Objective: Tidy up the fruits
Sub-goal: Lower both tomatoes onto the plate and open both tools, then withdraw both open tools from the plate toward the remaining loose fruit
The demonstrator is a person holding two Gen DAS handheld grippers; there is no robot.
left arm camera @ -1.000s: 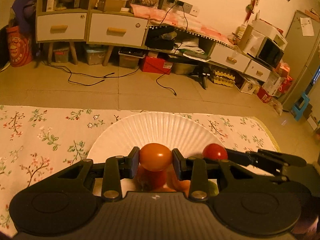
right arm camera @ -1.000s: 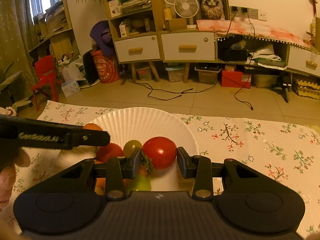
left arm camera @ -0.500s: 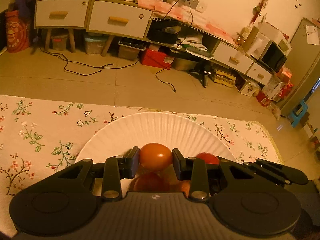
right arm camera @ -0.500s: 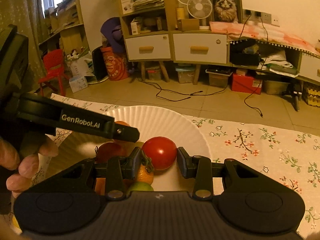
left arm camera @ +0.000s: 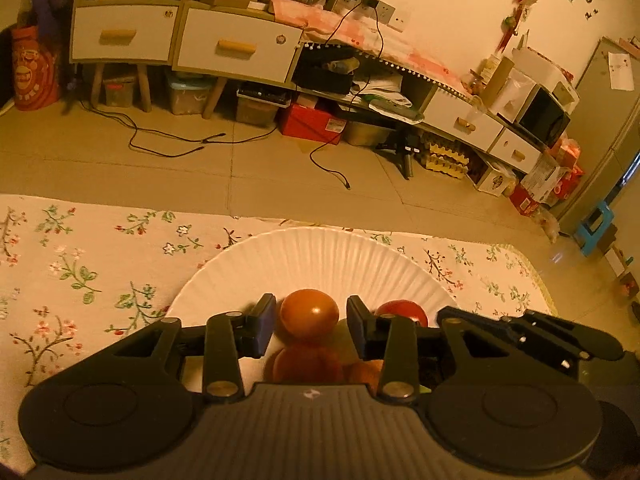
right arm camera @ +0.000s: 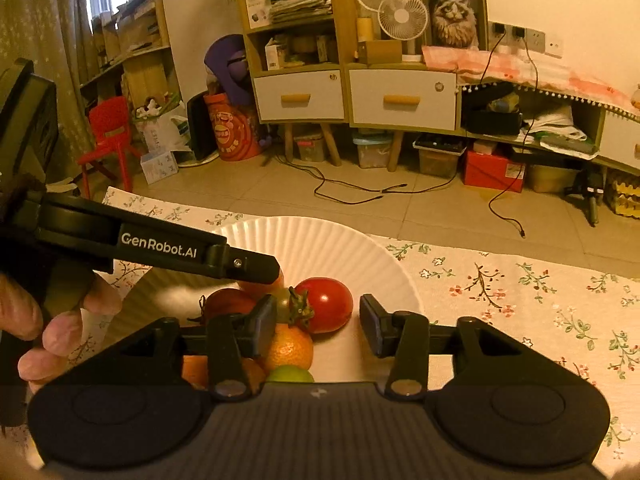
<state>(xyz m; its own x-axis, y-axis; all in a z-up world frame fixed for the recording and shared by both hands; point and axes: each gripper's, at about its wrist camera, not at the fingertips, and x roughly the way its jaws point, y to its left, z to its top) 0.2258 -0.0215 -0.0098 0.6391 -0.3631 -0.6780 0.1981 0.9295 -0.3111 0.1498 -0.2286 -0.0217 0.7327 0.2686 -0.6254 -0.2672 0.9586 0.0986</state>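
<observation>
A white paper plate [left arm camera: 320,256] on the flowered cloth holds a heap of fruit. My left gripper [left arm camera: 311,326] straddles an orange-red tomato [left arm camera: 310,314] that rests on the heap. Its jaws are opening, and a gap shows on each side of the fruit. My right gripper [right arm camera: 318,326] straddles a red tomato [right arm camera: 326,304] with a green stem. Those jaws are opening too and stand clear of it on the right. Under them lie a mandarin [right arm camera: 288,348], a lime [right arm camera: 290,374] and a darker tomato [right arm camera: 228,302].
The flowered tablecloth [right arm camera: 520,300] stretches to both sides of the plate. A person's hand [right arm camera: 60,320] holds the left gripper's body [right arm camera: 160,244], which crosses the plate's left part. Cabinets [right arm camera: 400,96], cables and boxes stand on the floor beyond the table.
Both pairs of jaws have spread apart from the tomatoes they were shut on. The two tomatoes now sit on the heap. The left gripper has shifted a little over the plate.
</observation>
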